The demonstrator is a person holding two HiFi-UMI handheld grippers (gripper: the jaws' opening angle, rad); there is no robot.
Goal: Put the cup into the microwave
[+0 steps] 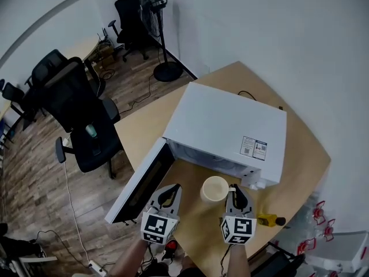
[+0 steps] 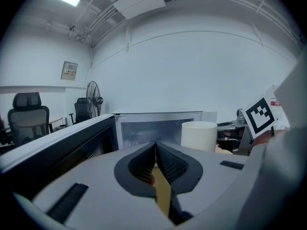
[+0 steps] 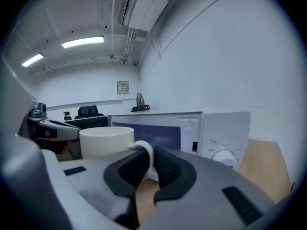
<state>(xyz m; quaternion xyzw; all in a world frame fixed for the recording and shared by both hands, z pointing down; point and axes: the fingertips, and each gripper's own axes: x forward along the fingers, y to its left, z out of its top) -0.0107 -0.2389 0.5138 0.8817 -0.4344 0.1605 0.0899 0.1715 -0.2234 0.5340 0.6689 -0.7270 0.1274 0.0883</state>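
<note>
A cream cup (image 1: 214, 189) hangs in the air in front of the white microwave (image 1: 230, 128), whose door (image 1: 141, 183) stands swung open to the left. My right gripper (image 1: 233, 189) is shut on the cup's handle (image 3: 147, 150); in the right gripper view the cup (image 3: 106, 142) sits just left of the jaws, with the microwave (image 3: 206, 133) behind it. My left gripper (image 1: 171, 190) is shut with nothing in it, left of the cup and near the door. In the left gripper view the cup (image 2: 198, 134) is to the right, before the open cavity (image 2: 148, 128).
The microwave stands on a wooden table (image 1: 302, 166). A yellow object (image 1: 268, 219) lies on the table right of my right gripper. Black office chairs (image 1: 69, 97) and a standing fan (image 1: 158, 33) are on the floor to the left and behind.
</note>
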